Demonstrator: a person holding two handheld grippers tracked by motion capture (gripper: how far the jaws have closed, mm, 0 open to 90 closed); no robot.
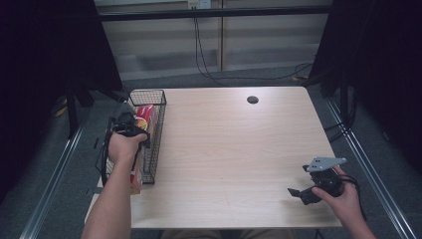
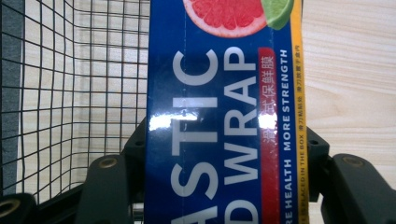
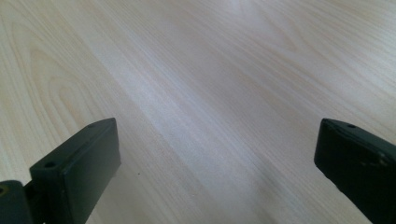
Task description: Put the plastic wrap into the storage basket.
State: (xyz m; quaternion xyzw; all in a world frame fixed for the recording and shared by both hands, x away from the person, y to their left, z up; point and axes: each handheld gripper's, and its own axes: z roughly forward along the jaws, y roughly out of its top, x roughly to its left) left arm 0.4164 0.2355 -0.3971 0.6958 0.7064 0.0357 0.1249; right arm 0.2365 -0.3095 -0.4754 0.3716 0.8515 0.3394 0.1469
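Table (image 1: 234, 149) bears wire basket (image 1: 158, 137) containing plastic wrap box (image 2: 219, 116), gripped by left gripper (image 1: 130, 124).

My high view looked down over the whole table (image 1: 234, 149), left gripper view sat very close on the plastic wrap box (image 2: 219, 121) and wire basket (image 2: 70, 93), right gripper view faced bare tabletop, shared with the high view.

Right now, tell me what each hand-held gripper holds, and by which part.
The left hand-held gripper is shut on the plastic wrap box, its jaws pressing the box's two long sides, at the wire basket. The right hand-held gripper is open and holds nothing.
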